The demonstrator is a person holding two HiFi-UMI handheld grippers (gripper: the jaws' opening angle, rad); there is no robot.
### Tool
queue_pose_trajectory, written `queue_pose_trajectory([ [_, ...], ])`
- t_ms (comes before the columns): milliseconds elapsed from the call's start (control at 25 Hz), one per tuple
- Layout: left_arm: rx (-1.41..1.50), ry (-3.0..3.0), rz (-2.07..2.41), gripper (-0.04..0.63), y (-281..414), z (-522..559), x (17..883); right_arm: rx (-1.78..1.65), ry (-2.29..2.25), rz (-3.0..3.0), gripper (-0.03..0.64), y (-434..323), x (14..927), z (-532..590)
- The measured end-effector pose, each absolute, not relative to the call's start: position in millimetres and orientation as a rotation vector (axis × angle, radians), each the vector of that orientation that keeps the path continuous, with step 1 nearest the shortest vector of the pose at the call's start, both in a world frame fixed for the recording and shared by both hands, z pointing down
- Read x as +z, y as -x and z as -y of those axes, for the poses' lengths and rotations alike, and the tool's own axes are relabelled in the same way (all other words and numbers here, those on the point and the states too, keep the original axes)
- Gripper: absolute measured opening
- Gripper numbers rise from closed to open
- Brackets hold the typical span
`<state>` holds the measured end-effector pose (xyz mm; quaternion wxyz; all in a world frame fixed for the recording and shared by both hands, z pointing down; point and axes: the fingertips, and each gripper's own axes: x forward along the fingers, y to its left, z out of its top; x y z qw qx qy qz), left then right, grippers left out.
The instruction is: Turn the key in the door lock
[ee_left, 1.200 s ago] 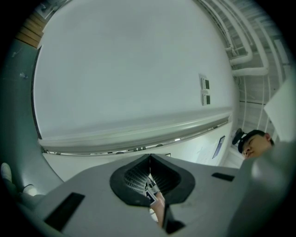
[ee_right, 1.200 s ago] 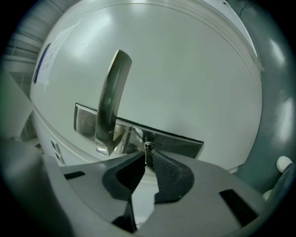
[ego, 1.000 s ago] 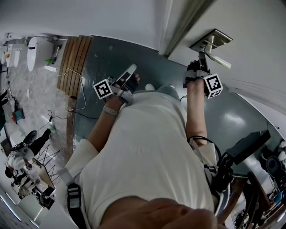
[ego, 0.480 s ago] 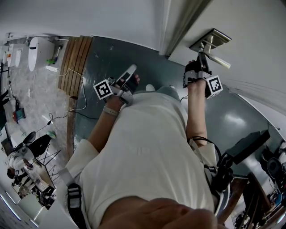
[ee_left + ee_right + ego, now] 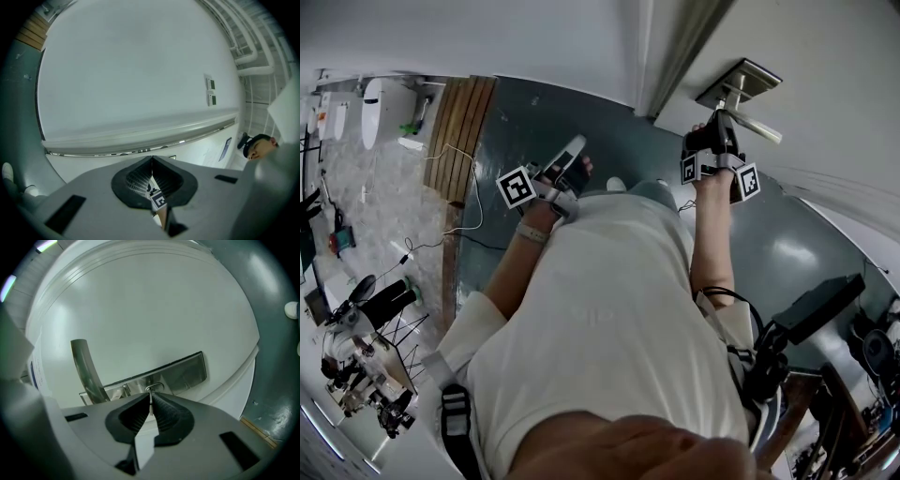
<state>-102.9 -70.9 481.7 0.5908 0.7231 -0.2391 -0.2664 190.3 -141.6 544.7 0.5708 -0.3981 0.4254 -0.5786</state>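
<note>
1. Key [image 5: 150,398] location: sits in the lock plate [image 5: 180,372] of the door [image 5: 154,305], just beside the root of the door handle [image 5: 86,369]. Appears edge-on as a thin metal blade in the right gripper view. Too small to make out in the head view.
2. Right gripper [image 5: 150,405] state: pinches the key between both ribbed pads. Has just been closing its jaws; holds them nearly together, with only the key between.
3. Right gripper [image 5: 722,116] placement in the head view: reaches up to the lock plate [image 5: 748,80], tips at the plate, close beside the lever of the door handle [image 5: 759,129].
4. Left gripper [image 5: 151,161] state: pressed together at the tips, nothing between the pads.
5. Left gripper [image 5: 579,143] placement: hangs in front of the white shirt [image 5: 600,309], well apart from the door and from the right gripper. Points toward a plain white wall [image 5: 140,70].
6. Surroundings in the head view: grey-green floor [image 5: 544,122] below both grippers; wooden slats [image 5: 455,141] on it, off to the left.
</note>
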Motion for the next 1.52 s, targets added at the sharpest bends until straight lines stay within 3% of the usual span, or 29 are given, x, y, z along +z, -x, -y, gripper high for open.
queue_pose_trajectory([
  [480,-0.629,-1.670,0.559,0.006,104,71,482,-1.367,1.000,-1.104,0.046,-189,540,140],
  [680,-0.653,-1.644,0.543,0.006,104,73,485,-1.280,1.339,-1.500,0.071,-196,529,117],
  [760,-0.662,-1.636,0.534,0.008,104,73,486,-1.080,1.664,-1.868,0.078,-197,524,111],
  [920,-0.667,-1.634,0.519,0.008,98,74,490,-0.319,2.322,-2.589,0.087,-188,525,107],
  [1160,-0.678,-1.628,0.518,0.008,99,72,489,0.466,2.638,-2.931,0.089,-174,537,124],
  [1520,-0.693,-1.620,0.538,0.008,106,65,489,0.881,2.787,-2.905,0.089,-173,548,155],
])
